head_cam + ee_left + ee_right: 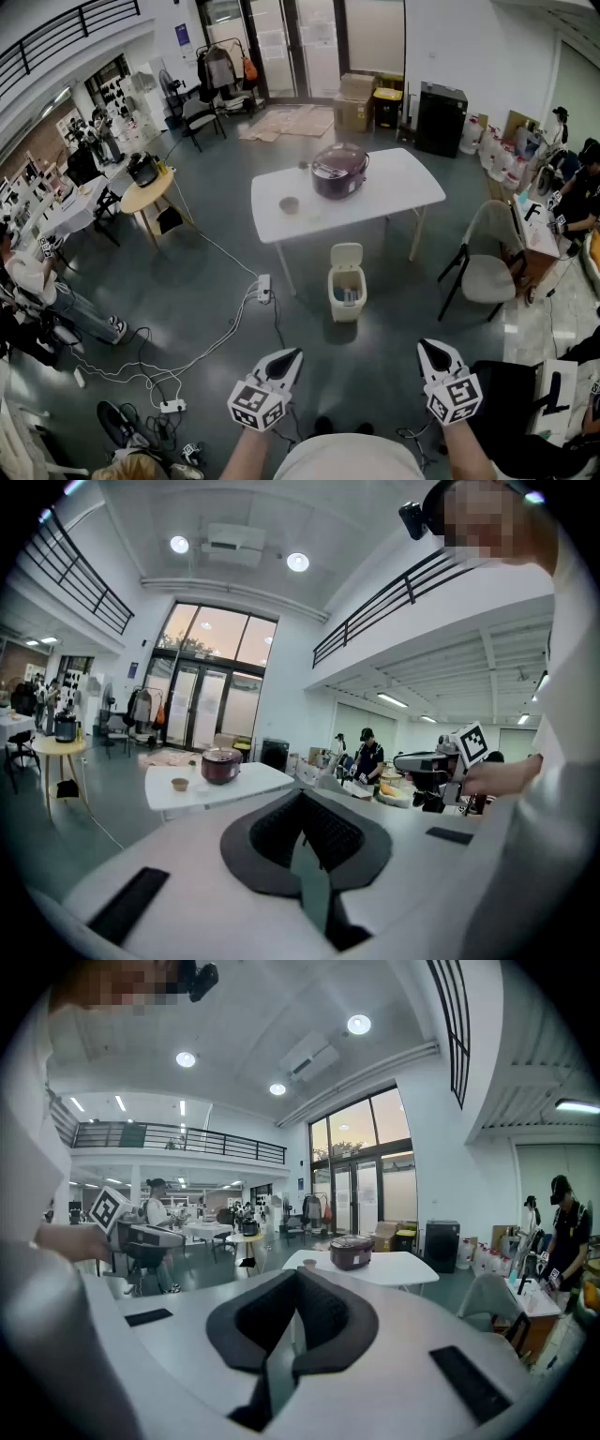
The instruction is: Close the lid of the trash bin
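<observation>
Both claws inspected: the left claw (292,355) has its jaws together with nothing between them, confirmed in its own view (305,829); the right claw (429,347) is likewise closed and empty (298,1309). Both are held low in front of me, well apart from the work. The bin (346,298) stands on the floor (187,281) ahead of me, just beside the near edge of the table (403,187). Its lid (347,255) is up, standing roughly upright at the far side of the bin, so the task is not yet begun. Judged by appearance, the bin is thin pale plastic: light, stiff and smooth, with a hinged lid that should swing freely. I would not clamp it; a closed claw set against the lid's upper free edge, pushing it towards me and down, should serve. Risk noted: a hard push may slide or tip so light a bin. Contents: the bin holds something pale with a bluish patch, too small to identify. On the table stand a cooker (338,171), lid shut, and a small bowl (289,203); what the bowl holds cannot be made out.
</observation>
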Motion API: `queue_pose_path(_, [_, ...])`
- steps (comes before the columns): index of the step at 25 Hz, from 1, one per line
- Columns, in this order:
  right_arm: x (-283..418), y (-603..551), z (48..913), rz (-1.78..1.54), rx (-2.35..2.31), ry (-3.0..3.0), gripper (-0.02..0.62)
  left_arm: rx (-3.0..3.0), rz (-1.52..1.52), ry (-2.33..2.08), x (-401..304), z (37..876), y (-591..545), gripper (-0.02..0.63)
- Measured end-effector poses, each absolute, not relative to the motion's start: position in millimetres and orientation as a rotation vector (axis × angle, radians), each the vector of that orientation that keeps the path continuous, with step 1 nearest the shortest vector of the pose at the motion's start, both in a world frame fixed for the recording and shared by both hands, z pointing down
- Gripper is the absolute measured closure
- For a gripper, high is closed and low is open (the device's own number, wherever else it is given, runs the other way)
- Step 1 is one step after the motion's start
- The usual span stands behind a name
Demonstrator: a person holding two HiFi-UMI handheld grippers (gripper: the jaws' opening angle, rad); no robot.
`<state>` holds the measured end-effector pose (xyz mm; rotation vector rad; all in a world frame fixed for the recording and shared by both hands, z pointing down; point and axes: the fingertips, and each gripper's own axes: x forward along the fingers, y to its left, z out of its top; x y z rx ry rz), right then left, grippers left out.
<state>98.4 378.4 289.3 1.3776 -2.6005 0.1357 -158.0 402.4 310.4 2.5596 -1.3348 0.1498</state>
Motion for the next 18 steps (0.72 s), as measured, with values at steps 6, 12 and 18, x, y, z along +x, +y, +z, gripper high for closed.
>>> queue_pose_path(6, [95.8,378.7,288.6,0.122,1.351,-2.620,0.584,2.561,0.150,-1.331,-154.6,310.3,401.2,0.592])
queue_pose_path(12, [95.9,375.9,288.0,0.118,1.370,-2.617,0.584,2.558,0.151,-1.328,-153.1,313.4,400.3,0.592])
queue_pose_path(18, [94.0,374.3,289.7,0.166,1.398,-2.607,0.583,2.550,0.169,-1.316,-154.5,317.6,401.2,0.591])
